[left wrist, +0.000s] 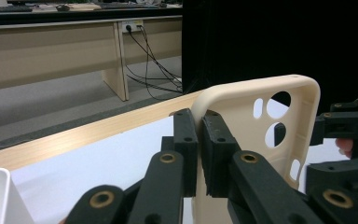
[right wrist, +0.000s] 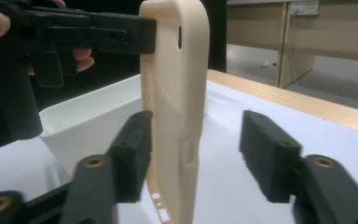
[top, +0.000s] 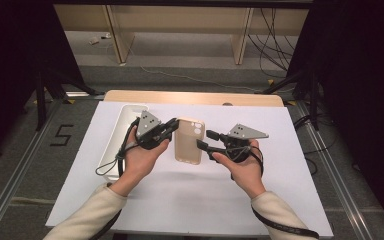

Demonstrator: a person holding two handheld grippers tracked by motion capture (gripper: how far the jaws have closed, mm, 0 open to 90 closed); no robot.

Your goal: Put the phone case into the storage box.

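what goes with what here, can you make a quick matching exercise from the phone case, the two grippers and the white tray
Things:
1. phone case
2. left gripper
3. right gripper
4. white tray

States:
A. jaws apart, not pressing
B. cream, held off the table
C. on the table at the left
D. jaws clamped on the case's edge

Pairs: 1-B, 2-D, 3-A, 4-C
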